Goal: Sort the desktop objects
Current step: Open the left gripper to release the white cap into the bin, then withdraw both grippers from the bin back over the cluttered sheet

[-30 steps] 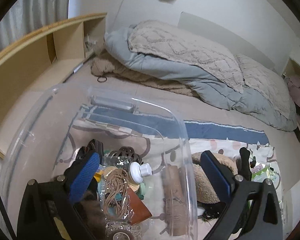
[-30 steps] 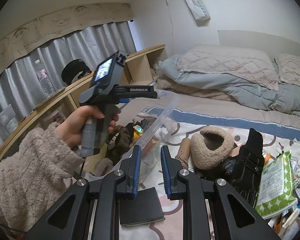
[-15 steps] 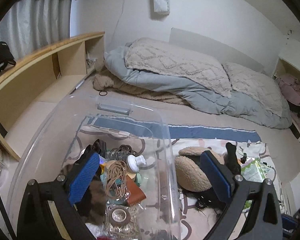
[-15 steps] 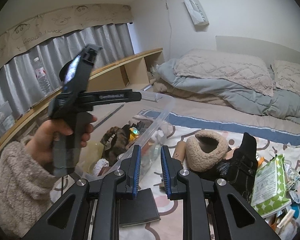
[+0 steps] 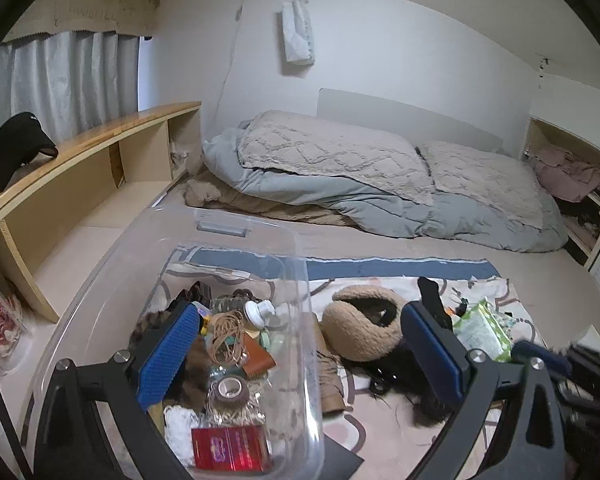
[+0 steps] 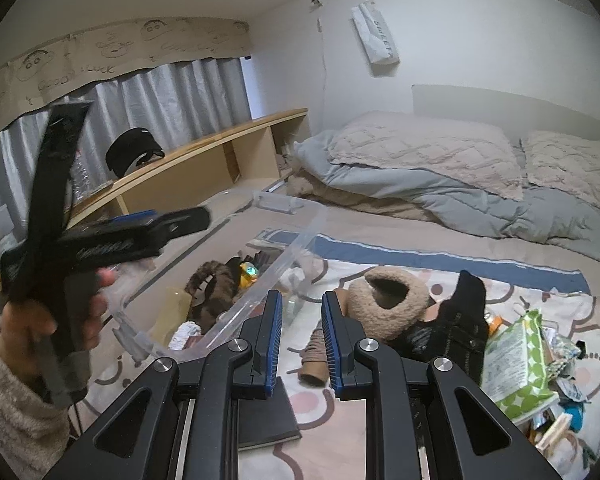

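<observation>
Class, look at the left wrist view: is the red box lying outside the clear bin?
No, the red box lies inside the clear bin, at its near end.

One clear plastic bin [image 5: 300,280] holds one red box [image 5: 230,454], one tape roll [image 5: 229,389] and one white-capped bottle [image 5: 259,312]. Outside it lie one tan earmuff [image 5: 360,330], one green wipes pack [image 6: 516,356], one black glove [image 6: 458,320] and one dark notebook [image 6: 266,420]. On the shelf [image 5: 80,152] sits what looks like one black cap [image 5: 16,150].

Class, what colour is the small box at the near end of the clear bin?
Red box, seen best in the left wrist view.
</observation>
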A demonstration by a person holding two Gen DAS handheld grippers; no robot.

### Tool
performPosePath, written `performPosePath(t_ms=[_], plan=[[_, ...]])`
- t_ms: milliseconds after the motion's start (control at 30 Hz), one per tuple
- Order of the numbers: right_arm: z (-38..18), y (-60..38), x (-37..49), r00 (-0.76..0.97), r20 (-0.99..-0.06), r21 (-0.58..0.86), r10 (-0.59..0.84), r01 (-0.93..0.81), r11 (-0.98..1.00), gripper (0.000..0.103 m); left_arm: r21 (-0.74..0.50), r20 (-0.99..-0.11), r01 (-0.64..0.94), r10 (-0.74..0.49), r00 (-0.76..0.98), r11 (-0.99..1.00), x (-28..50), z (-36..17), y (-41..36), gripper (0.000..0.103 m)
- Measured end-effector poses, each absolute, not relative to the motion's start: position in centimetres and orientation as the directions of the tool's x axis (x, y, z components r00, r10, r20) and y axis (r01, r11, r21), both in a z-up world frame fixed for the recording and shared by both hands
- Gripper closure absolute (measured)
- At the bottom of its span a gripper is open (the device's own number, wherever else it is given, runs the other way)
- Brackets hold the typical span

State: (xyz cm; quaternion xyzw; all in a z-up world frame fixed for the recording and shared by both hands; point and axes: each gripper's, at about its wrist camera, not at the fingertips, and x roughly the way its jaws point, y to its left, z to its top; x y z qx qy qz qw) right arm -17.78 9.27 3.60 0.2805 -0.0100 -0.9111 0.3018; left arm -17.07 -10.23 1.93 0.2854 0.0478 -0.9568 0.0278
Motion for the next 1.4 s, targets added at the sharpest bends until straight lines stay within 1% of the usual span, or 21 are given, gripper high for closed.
performPosePath(t_ms=[300,433,633,667,700,733,767,800,867,900,933,967,1167,1400], plan=[[3.5,10.6,-17.0,-0.718,-0.503,0.105,-0.481,0.501,-0.859,0.082,-0.043,-0.504,0.051,-0.022,-0.864,-0.998,-13.5,2.1,-7.6,0.001],[3.3,11.4,-16.7,-0.743,-0.500,0.075,-0.444,0.474,-0.877,0.082,-0.059,-0.491,0.036,-0.002,-0.871,-0.998,-12.5,2.0,-7.2,0.001],[2.9,12.7,-16.7,-0.765,-0.503,0.055,-0.403,0.437,-0.898,0.081,-0.059,-0.465,0.046,-0.013,-0.885,-0.997,-11.5,1.8,-7.0,0.001],[2.8,12.9,-16.7,-0.768,-0.504,0.052,-0.395,0.430,-0.901,0.079,-0.060,-0.462,0.047,-0.014,-0.887,-0.997,-11.3,1.8,-7.0,0.000],[2.8,13.1,-16.6,-0.772,-0.505,0.047,-0.387,0.423,-0.905,0.068,-0.062,-0.458,0.049,-0.015,-0.889,-0.997,-11.1,1.8,-7.0,0.000],[2.7,13.3,-16.6,-0.776,-0.504,0.044,-0.379,0.415,-0.909,0.049,-0.064,-0.454,0.050,-0.016,-0.891,-0.997,-11.0,1.6,-7.0,0.000],[2.7,13.5,-16.5,-0.781,-0.501,0.042,-0.374,0.409,-0.911,0.041,-0.063,-0.453,0.050,-0.016,-0.891,-0.997,-11.0,1.6,-7.0,0.000],[2.8,13.9,-16.3,-0.789,-0.493,0.039,-0.368,0.402,-0.915,0.037,-0.060,-0.453,0.051,-0.018,-0.891,-0.997,-10.9,1.5,-6.9,0.000],[2.8,14.3,-16.1,-0.799,-0.484,0.031,-0.356,0.391,-0.920,0.036,-0.048,-0.455,0.053,-0.025,-0.890,-0.997,-10.8,1.4,-6.8,0.000],[2.9,14.6,-16.1,-0.805,-0.481,0.029,-0.348,0.382,-0.924,0.027,-0.041,-0.454,0.054,-0.030,-0.890,-0.998,-10.7,1.3,-6.7,0.000],[2.9,15.0,-16.0,-0.810,-0.476,0.032,-0.343,0.374,-0.927,0.008,-0.032,-0.454,0.054,-0.033,-0.890,-0.998,-10.6,1.3,-6.5,0.000],[2.9,15.3,-16.0,-0.814,-0.470,0.033,-0.340,0.369,-0.929,0.001,-0.025,-0.453,0.052,-0.035,-0.891,-0.998,-10.5,1.2,-6.3,0.000],[2.9,16.6,-15.7,-0.834,-0.457,0.017,-0.309,0.339,-0.941,0.000,0.007,-0.435,0.037,-0.037,-0.900,-0.999,-10.0,1.5,-4.9,0.000],[3.1,18.2,-14.9,-0.852,-0.438,0.009,-0.287,0.315,-0.949,0.000,0.016,-0.417,0.026,-0.031,-0.908,-1.000,-9.5,2.0,-3.9,0.000]])
